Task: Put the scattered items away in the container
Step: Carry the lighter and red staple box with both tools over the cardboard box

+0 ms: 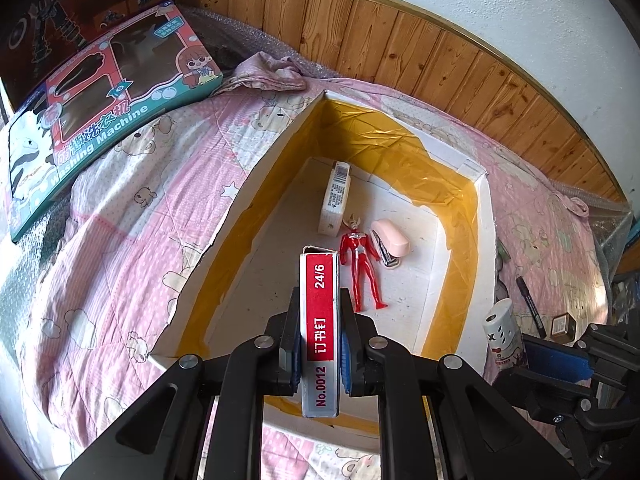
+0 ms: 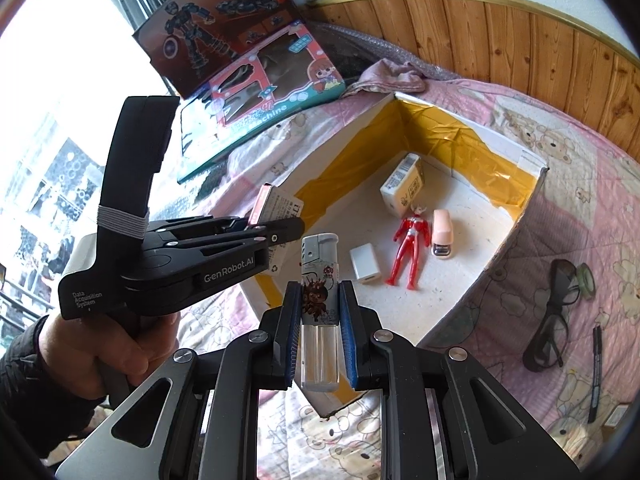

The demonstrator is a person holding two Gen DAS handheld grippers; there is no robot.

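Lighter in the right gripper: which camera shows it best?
The right wrist view: the lighter stands upright, clamped in the right gripper, with its metal top and clear tank plain. The left wrist view catches it only at the right edge, small and partly cut off.

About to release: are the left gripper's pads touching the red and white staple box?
Touching. The left wrist view shows the left gripper with both blue pads pressed flat against the sides of the red and white staple box, no gap.

home bedroom | pink bear-print quilt [image 1: 120,220] | wood-panelled wall [image 1: 400,52] | toy boxes [image 2: 256,92]
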